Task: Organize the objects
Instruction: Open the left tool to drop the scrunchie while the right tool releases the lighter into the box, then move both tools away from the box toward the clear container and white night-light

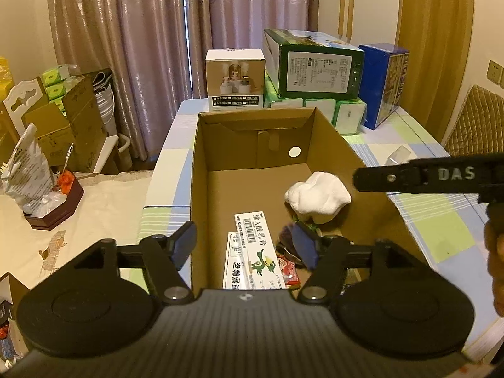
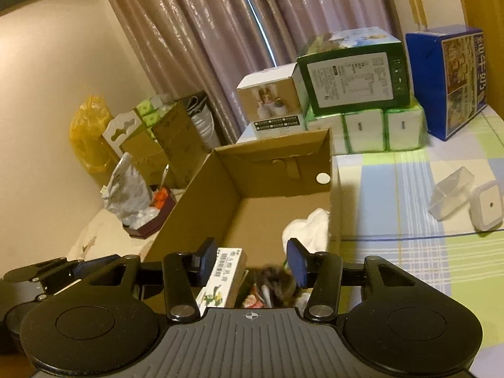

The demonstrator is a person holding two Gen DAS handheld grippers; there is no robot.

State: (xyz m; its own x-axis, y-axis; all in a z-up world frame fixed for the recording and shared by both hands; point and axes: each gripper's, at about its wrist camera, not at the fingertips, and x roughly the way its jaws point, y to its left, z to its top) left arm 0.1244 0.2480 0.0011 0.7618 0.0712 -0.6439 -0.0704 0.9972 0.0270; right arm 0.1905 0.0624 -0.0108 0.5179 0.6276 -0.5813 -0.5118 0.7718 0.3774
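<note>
- Both tongs, left (image 1: 244, 245) and right (image 2: 249, 266), spread and empty over the box (image 1: 201, 170)
- Judged between items; next fetch the case (image 2: 450, 193) off the worktop (image 2: 409, 189)

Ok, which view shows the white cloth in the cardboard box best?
The left wrist view: the white cloth lies fully visible against the cardboard box's right wall. In the right wrist view that wall hides part of the cloth.
</note>
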